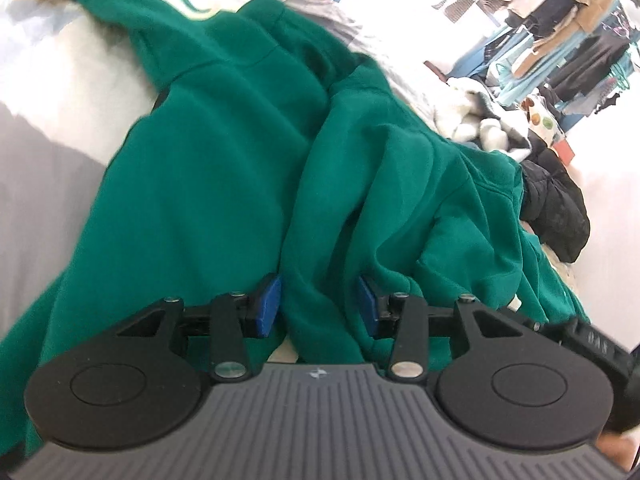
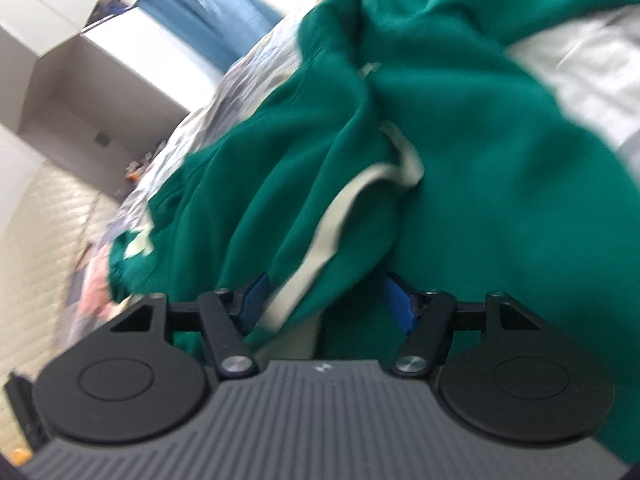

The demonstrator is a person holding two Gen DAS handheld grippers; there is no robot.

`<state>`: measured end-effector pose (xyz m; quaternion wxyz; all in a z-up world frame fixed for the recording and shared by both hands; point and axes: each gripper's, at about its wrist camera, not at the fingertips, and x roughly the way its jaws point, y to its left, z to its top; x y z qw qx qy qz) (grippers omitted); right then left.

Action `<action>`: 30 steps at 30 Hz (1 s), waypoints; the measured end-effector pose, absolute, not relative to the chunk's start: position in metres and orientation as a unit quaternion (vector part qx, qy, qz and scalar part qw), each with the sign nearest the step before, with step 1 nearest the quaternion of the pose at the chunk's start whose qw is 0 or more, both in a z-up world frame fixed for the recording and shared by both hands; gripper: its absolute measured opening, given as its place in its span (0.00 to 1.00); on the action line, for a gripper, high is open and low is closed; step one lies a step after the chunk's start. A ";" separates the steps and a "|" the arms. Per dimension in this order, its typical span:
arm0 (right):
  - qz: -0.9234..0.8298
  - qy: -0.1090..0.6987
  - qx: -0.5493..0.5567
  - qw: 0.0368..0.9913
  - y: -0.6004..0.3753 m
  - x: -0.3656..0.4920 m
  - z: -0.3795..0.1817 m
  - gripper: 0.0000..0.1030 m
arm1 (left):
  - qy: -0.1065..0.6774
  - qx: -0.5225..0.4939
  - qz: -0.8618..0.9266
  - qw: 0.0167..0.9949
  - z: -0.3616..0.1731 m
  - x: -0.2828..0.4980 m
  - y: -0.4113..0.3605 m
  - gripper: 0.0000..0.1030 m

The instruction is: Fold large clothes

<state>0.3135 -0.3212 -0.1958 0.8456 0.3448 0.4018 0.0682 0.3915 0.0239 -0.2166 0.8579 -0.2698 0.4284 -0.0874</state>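
Note:
A large green sweatshirt (image 1: 224, 168) lies rumpled across a pale bedsheet (image 1: 48, 92). My left gripper (image 1: 318, 304) stands open, and a thick fold of the green fabric runs between its blue pads (image 1: 268, 304) without being squeezed. In the right wrist view the same green garment (image 2: 480, 200) fills the middle, with a cream stripe (image 2: 332, 224) running down it. My right gripper (image 2: 326, 304) is open wide. Loose green cloth and the end of the stripe hang between its fingers (image 2: 400, 308), slack.
A black garment (image 1: 560, 216) and a heap of white clothes (image 1: 480, 120) lie past the sweatshirt's right edge, with a crowded clothes rack (image 1: 560, 40) behind. A white cabinet (image 2: 60, 60) and a blue curtain (image 2: 224, 20) stand beyond the patterned quilt (image 2: 208, 120).

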 end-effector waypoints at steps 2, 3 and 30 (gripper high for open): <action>0.079 0.410 0.337 0.844 -0.311 0.312 -0.198 0.47 | 0.431 -0.264 -0.085 0.859 -0.216 0.392 0.022 0.29; 0.075 0.410 0.329 0.847 -0.307 0.311 -0.196 0.27 | 0.429 -0.266 -0.087 0.859 -0.215 0.391 0.023 0.13; 0.018 0.351 0.298 0.887 -0.347 0.243 -0.121 0.76 | 0.385 -0.204 -0.075 0.897 -0.167 0.343 0.021 0.46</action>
